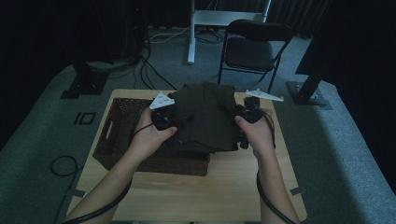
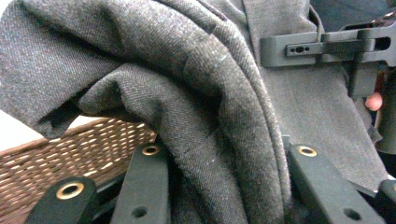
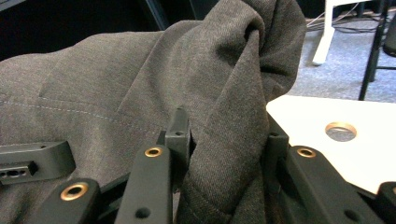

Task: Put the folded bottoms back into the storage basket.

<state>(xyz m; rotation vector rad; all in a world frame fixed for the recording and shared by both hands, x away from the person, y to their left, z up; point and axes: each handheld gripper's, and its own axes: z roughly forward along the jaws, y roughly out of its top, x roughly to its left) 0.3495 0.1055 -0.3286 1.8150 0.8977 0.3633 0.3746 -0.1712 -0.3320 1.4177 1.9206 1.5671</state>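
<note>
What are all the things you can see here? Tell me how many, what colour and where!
cloth: one, dark grey, folded, held up between both grippers above the basket
basket: one, brown wicker, on the left part of the table
table: one, light wood, in the middle of the room
chair: one, black, folding, on the carpet behind the table
white stand: one, on the floor at the back
cables: several, black, on the grey carpet
left gripper: one, black, shut on the cloth's left edge
right gripper: one, black, shut on the cloth's right edge
hands: two, one around each gripper, forearms coming in from the bottom
</note>
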